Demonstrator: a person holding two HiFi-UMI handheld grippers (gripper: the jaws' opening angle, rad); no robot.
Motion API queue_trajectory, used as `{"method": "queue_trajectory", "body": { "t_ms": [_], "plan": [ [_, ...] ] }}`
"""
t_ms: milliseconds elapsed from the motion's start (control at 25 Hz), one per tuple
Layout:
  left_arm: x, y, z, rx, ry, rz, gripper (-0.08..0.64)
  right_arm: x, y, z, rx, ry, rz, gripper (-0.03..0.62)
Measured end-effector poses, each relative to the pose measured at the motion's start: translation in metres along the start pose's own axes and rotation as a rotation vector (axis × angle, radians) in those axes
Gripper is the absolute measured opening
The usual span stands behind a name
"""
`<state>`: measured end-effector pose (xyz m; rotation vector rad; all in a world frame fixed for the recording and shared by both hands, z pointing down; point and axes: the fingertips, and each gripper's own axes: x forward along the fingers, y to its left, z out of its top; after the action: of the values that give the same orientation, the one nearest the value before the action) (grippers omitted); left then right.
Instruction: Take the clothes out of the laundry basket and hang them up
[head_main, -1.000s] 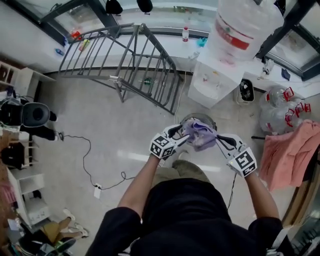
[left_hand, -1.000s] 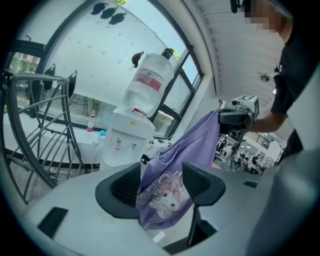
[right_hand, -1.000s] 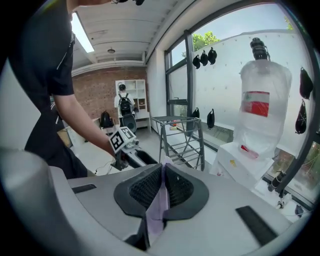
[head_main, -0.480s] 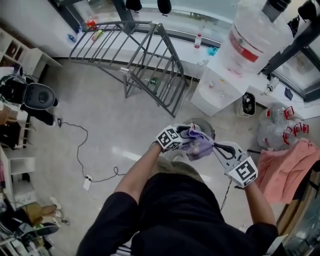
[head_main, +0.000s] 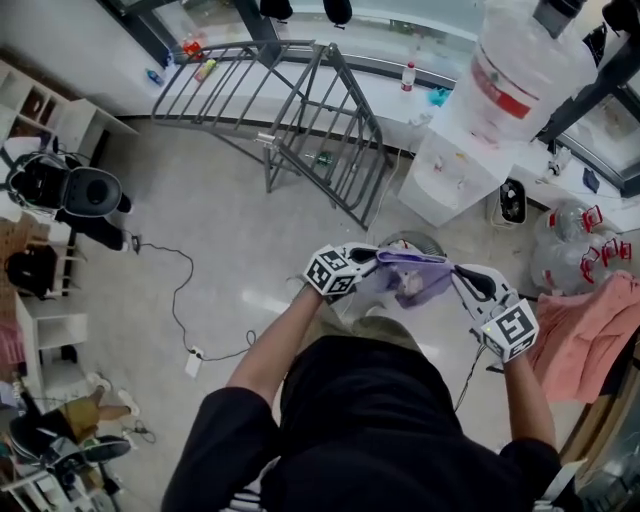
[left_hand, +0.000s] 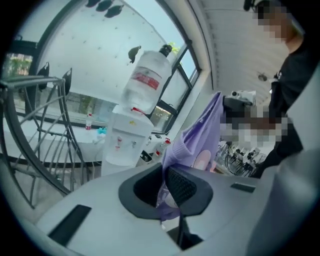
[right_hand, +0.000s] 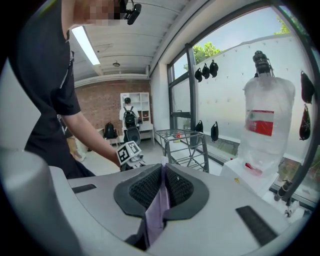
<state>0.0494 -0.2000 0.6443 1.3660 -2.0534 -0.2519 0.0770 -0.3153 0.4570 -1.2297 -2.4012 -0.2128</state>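
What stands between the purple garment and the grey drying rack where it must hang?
Nothing visible does. Only bare floor lies between the purple garment and the drying rack; the water dispenser stands off to the side.

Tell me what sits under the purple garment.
The rim of a round laundry basket shows beneath the purple garment; the cloth hides its inside, so its contents cannot be seen.

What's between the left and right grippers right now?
The purple garment, stretched from the left gripper to the right gripper, seen in the head view. Both clamp it; the left jaws have just closed on it.
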Motion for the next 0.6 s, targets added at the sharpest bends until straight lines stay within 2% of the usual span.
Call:
{"method": "queue_trajectory", "body": {
  "t_ms": [80, 160, 240, 320, 440, 520, 600],
  "plan": [
    [-0.02, 0.004, 0.02, 0.003, -0.047, 0.041, 0.017, 0.008, -0.003, 0.015, 0.0, -0.022, -0.022, 0.018],
    [-0.052, 0.013, 0.042, -0.044, -0.132, 0.099, 0.017, 0.018, -0.003, 0.033, 0.023, -0.049, -0.043, 0.018],
    [-0.088, 0.028, 0.065, -0.106, -0.211, 0.175, 0.017, 0.031, -0.004, 0.054, 0.093, -0.09, -0.058, 0.018],
    [-0.125, 0.04, 0.09, -0.124, -0.274, 0.234, 0.017, 0.047, -0.002, 0.079, 0.167, -0.138, -0.064, 0.018],
    [-0.182, 0.056, 0.131, -0.055, -0.325, 0.325, 0.017, 0.078, 0.007, 0.123, 0.172, -0.19, -0.079, 0.018],
    [-0.225, 0.068, 0.156, 0.018, -0.337, 0.404, 0.017, 0.101, 0.014, 0.154, 0.129, -0.204, -0.093, 0.018],
    [-0.27, 0.082, 0.178, 0.053, -0.365, 0.472, 0.017, 0.127, 0.019, 0.18, 0.078, -0.206, -0.109, 0.018]
  ]
}}
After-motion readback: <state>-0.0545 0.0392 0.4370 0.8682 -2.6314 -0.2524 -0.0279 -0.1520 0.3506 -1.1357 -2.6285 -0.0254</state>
